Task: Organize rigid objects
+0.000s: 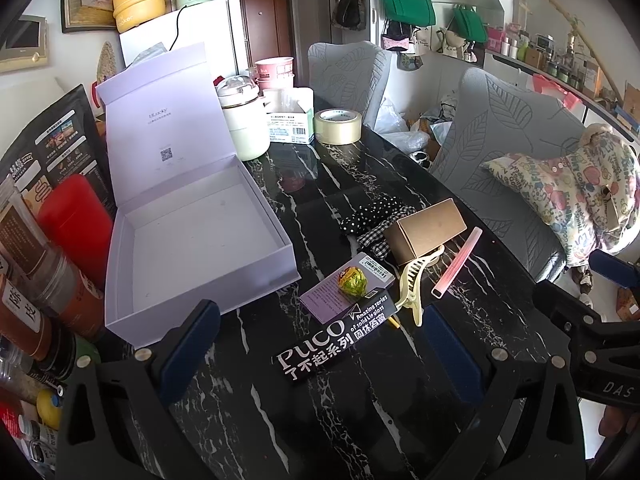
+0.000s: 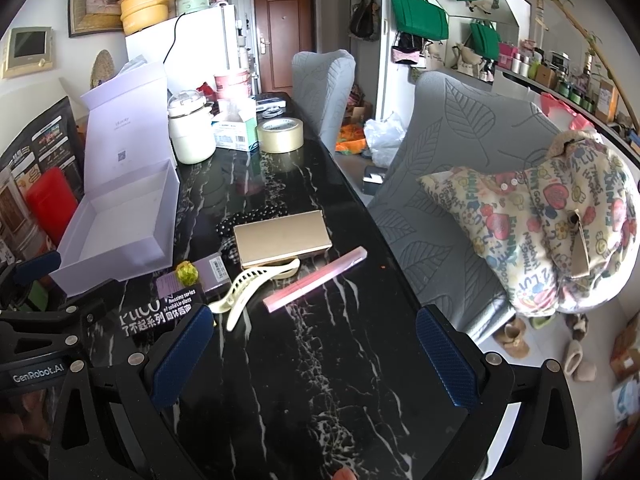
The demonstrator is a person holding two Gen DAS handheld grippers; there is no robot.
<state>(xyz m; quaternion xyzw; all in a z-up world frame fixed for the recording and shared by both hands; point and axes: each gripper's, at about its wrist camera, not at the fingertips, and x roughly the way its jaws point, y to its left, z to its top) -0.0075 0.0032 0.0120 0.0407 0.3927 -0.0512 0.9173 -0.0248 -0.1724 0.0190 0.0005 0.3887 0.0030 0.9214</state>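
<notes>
1. You are working at a black marble-patterned table (image 1: 360, 184) in a crowded living room, grey leaf-print chairs along its far side.
2. The open white cardboard gift box (image 1: 192, 240) sits on the left, lid up and tray bare; it looks like the place for the loose pieces.
3. Those pieces lie clustered just right of it: a gold rectangular carton (image 1: 428, 232), a cream plastic claw hair clip (image 1: 414, 280), a slim pink stick-shaped box (image 1: 458, 264), a purple flat card box (image 1: 340, 292) with a yellow-green foil-wrapped ball (image 1: 353, 281) on top, and a black lettered lip-gloss box (image 1: 332, 344).
4. Your left gripper (image 1: 320, 360) hovers spread wide and empty over the black box; your right gripper (image 2: 316, 356) is likewise spread and empty, near the clip and pink box.
5. Expect everything to be light. The cartons are likely hollow, so squeeze across their short sides gently.
6. The clip is stiff but curved and slick; take it at the hinge end.
7. The ball may roll off; lift it first.
</notes>
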